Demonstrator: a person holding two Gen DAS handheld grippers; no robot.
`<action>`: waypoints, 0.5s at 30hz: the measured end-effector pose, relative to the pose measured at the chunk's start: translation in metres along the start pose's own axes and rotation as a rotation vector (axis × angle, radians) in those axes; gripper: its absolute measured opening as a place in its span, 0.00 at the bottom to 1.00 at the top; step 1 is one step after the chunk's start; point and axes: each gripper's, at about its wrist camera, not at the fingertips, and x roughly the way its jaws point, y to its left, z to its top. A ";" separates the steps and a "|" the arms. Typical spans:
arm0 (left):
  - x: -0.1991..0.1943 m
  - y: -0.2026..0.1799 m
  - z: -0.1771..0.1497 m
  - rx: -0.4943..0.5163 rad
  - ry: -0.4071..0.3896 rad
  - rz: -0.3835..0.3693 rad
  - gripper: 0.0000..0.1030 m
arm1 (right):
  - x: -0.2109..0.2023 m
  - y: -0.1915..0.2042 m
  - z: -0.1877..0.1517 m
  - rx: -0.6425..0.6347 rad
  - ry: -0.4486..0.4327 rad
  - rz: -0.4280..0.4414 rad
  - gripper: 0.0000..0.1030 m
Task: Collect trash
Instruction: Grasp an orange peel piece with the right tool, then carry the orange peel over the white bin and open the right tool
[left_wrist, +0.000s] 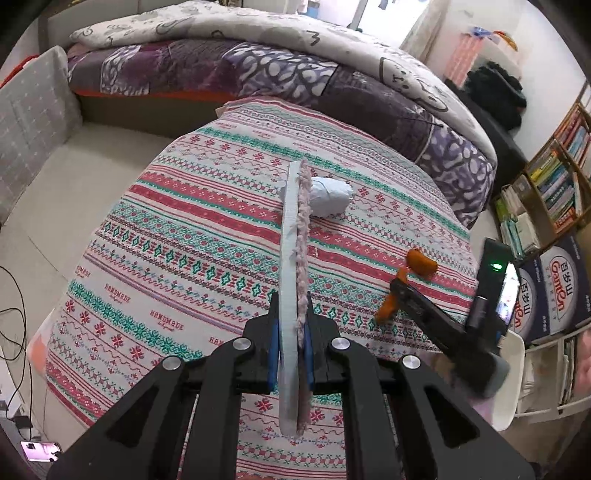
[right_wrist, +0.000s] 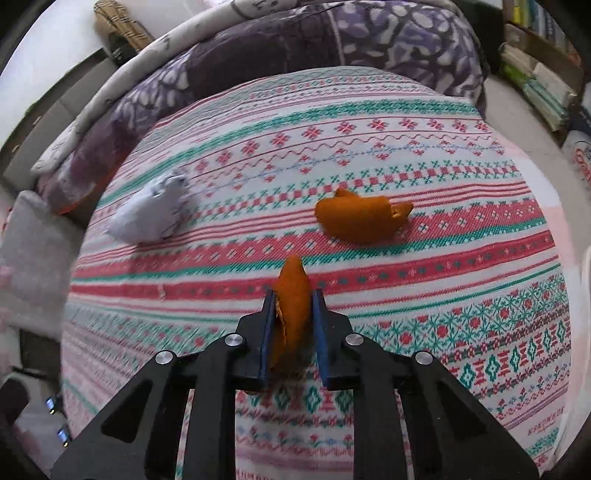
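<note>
Early stage. Right gripper (right_wrist: 293, 328) jaws clamped on a curled orange peel strip (right_wrist: 291, 295), just above the striped patterned cloth on the worktop (right_wrist: 406, 258). Left gripper (left_wrist: 291, 332) jaws clamped on a flat pale-blue pad with fuzzy pink edge (left_wrist: 293, 258). Left to collect: second orange peel piece (right_wrist: 360, 219), crumpled white paper wad (right_wrist: 151, 214). No bin visible.

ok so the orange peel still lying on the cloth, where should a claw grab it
Take the loose orange peel across its rounded middle, coming down from above with one pad on its near long edge and one on the far edge. It lies flat and curled on the patterned cloth, long side across the view, so the middle is narrowest to span. The torn tip at its right end looks too thin.
</note>
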 end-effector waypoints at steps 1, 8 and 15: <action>-0.001 0.000 0.000 -0.001 -0.002 -0.002 0.10 | -0.005 0.001 0.000 -0.010 -0.002 0.013 0.18; -0.008 -0.012 -0.001 0.027 -0.029 -0.006 0.10 | -0.050 0.013 0.001 -0.095 -0.031 0.043 0.17; -0.004 -0.025 -0.007 0.065 -0.027 0.002 0.10 | -0.088 0.008 -0.009 -0.149 -0.046 0.052 0.17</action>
